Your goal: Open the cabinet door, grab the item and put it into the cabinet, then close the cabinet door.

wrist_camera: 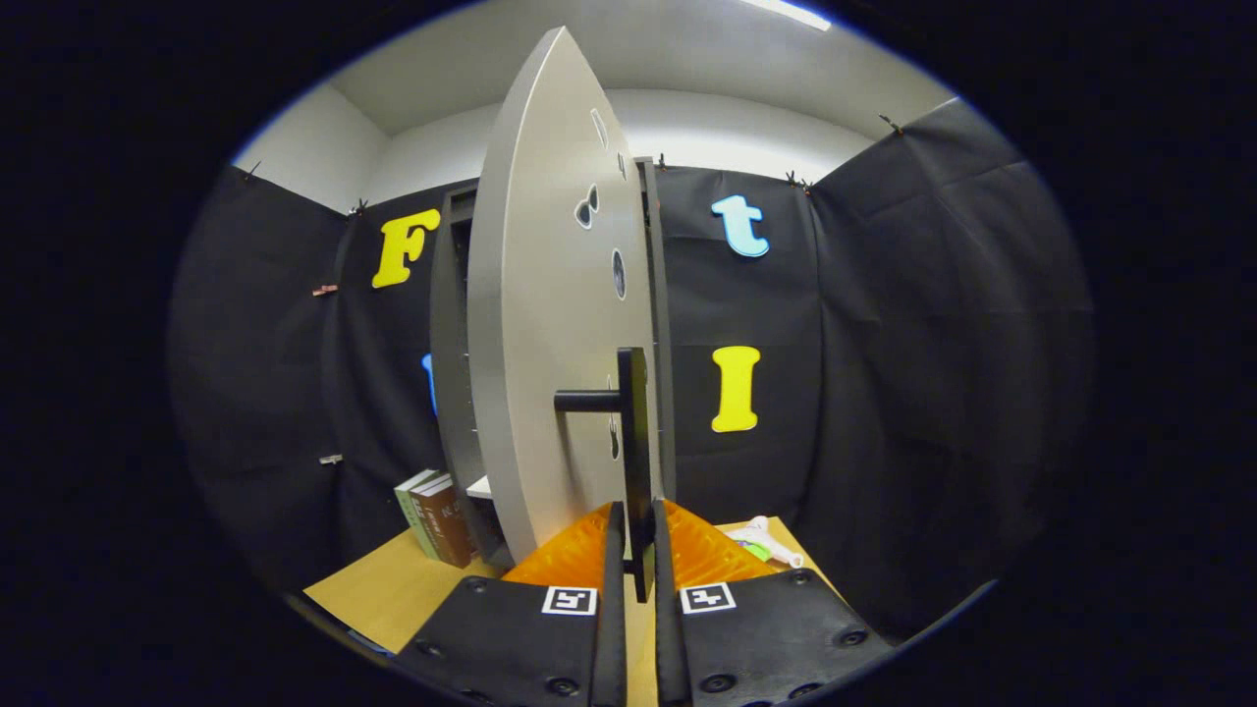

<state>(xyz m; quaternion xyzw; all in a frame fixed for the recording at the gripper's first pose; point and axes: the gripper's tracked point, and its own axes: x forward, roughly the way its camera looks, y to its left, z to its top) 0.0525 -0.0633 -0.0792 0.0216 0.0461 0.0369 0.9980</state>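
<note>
Both fingers of the hand-held gripper (638, 550) clamp the dark handle (633, 442) of the grey cabinet door (540, 324), swung ajar from the cabinet (450, 324), with books (437, 516) and a white tube (771, 540) on the table (393, 589).

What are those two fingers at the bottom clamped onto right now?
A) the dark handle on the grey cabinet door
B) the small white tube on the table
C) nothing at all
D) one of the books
A: the gripper has its fingers closed on either side of the dark handle of the cabinet door, which stands swung open; the books and the white tube lie apart on the table.
</note>
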